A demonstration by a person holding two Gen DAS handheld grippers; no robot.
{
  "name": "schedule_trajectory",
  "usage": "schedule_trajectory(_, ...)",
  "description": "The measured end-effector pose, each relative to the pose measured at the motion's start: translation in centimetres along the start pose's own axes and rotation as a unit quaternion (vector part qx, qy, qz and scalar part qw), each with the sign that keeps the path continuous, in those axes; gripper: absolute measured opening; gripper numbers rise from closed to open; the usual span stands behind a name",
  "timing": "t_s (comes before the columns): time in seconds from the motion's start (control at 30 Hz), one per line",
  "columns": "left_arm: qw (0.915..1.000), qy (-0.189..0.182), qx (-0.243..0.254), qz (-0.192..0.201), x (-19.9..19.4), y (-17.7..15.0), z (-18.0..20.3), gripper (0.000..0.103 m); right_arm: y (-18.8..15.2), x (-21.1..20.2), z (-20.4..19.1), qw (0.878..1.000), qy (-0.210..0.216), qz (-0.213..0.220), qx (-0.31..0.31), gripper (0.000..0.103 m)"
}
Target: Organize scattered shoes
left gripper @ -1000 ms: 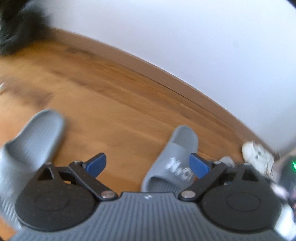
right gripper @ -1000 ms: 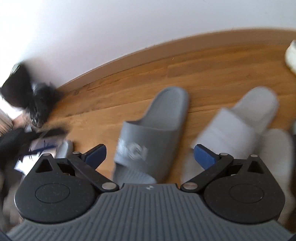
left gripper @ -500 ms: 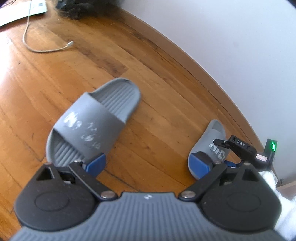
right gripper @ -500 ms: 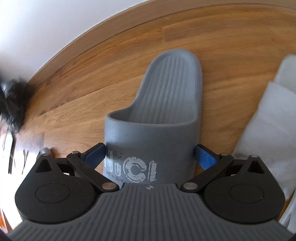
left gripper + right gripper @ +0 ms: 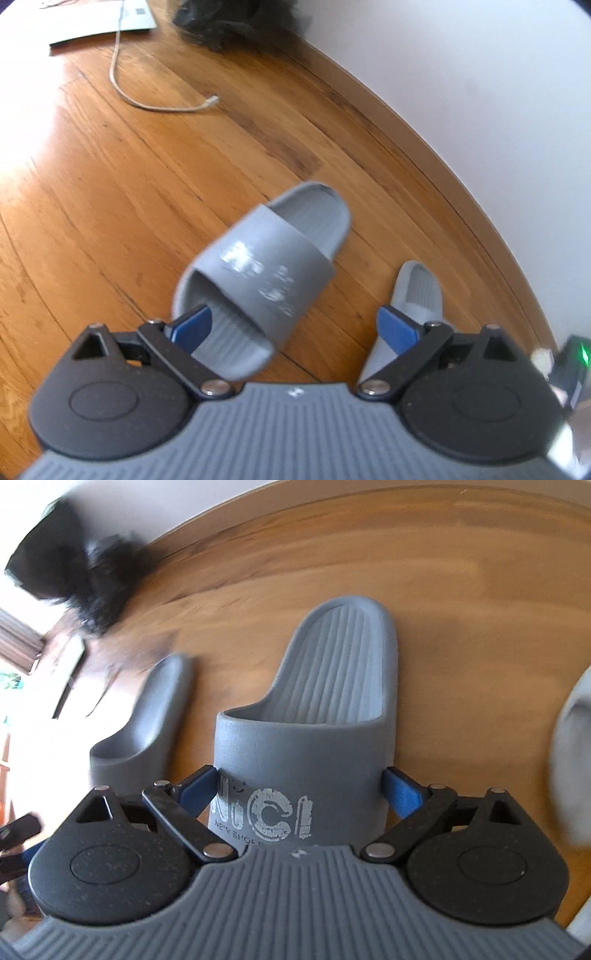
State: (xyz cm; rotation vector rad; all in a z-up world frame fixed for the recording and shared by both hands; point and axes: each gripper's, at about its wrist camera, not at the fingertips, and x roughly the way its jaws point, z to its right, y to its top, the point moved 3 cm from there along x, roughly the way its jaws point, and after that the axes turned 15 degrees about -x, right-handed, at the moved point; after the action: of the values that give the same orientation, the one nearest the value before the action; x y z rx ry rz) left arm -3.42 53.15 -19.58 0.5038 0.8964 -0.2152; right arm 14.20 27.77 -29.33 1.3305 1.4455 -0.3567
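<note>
A grey slide slipper (image 5: 266,273) lies on the wooden floor in the left wrist view, toe toward the wall. My left gripper (image 5: 295,325) is open; its left finger (image 5: 190,326) lies over the slipper's heel end. The matching slipper (image 5: 417,291) shows partly behind the right finger. In the right wrist view that matching slipper (image 5: 314,738), printed with white letters, sits between the pads of my right gripper (image 5: 301,788). The blue pads flank its strap; I cannot tell if they press it. The first slipper (image 5: 147,723) lies to its left.
A skirting board (image 5: 424,147) and white wall run along the far side. A white cable (image 5: 147,92) and a flat white sheet (image 5: 99,18) lie at the far left by a black furry object (image 5: 236,22). A pale grey slipper (image 5: 572,757) lies at the right.
The left gripper has closed in on the first slipper, its left finger now over the heel. The right gripper still straddles the lettered slipper, with the other slipper now in its view.
</note>
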Motion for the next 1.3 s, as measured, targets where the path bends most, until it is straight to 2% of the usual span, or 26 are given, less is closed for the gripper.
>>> schedule_trajectory(0.03,1.0,0.001,-0.003,0.002,0.0,0.2,-0.3,0.097,-0.2,0.1,-1.2,1.0,0.004,0.0,-0.005,0.083)
schedule_trajectory(0.07,1.0,0.001,-0.006,0.003,0.1,0.4,-0.5,0.097,-0.3,0.3,-2.3,1.0,0.007,0.0,-0.011,0.067)
schedule_trajectory(0.1,1.0,0.004,-0.007,0.005,0.1,0.6,-0.8,0.097,-0.3,0.5,-3.3,1.0,0.009,0.0,-0.019,0.059)
schedule_trajectory(0.13,0.9999,0.007,-0.007,0.007,0.2,0.7,-1.0,0.097,-0.2,0.7,-3.7,1.0,0.01,-0.002,-0.021,0.047)
schedule_trajectory(0.23,0.9996,0.011,-0.026,0.007,0.4,1.0,-2.0,0.097,0.2,1.3,-4.1,1.0,0.014,-0.01,-0.021,0.057)
schedule_trajectory(0.3,0.9994,0.009,-0.032,0.005,0.5,1.1,-2.3,0.097,0.4,1.8,-4.4,0.999,0.017,-0.016,-0.022,0.082)
schedule_trajectory(0.37,0.9995,0.01,-0.031,0.004,0.4,1.0,-2.6,0.097,0.7,2.2,-4.7,0.999,0.019,-0.022,-0.022,0.099)
schedule_trajectory(0.4,0.9995,0.01,-0.031,0.004,0.3,1.0,-2.7,0.097,0.8,2.4,-4.8,0.999,0.021,-0.025,-0.022,0.102)
schedule_trajectory(0.73,0.9996,0.006,-0.026,0.008,-0.2,1.7,-3.0,0.097,2.1,4.6,-6.1,0.998,0.034,-0.054,-0.022,0.102)
schedule_trajectory(0.87,0.9997,-0.007,-0.02,0.01,-0.5,1.8,-2.0,0.097,1.8,6.2,-6.2,0.997,0.047,-0.058,-0.033,0.1)
schedule_trajectory(0.93,0.9998,-0.018,-0.004,0.007,-0.6,1.6,-0.7,0.097,1.8,4.8,-5.9,0.997,0.054,-0.047,-0.02,0.1)
schedule_trajectory(1.03,0.9979,-0.041,0.05,0.003,-0.7,1.1,2.6,0.097,1.5,-0.1,-4.6,0.997,0.076,-0.008,0.013,0.102)
schedule_trajectory(1.17,0.9857,-0.092,0.14,-0.018,-0.2,-1.2,8.7,0.098,-0.5,-6.2,-1.5,0.995,0.081,0.029,0.049,0.102)
schedule_trajectory(1.23,0.9708,-0.121,0.204,-0.038,0.9,-3.8,13.2,0.098,-2.2,-8.7,1.3,0.994,0.059,0.043,0.077,0.102)
schedule_trajectory(1.3,0.9519,-0.141,0.267,-0.05,2.3,-6.8,17.3,0.098,-4.1,-11.2,4.3,0.992,0.035,0.056,0.107,0.102)
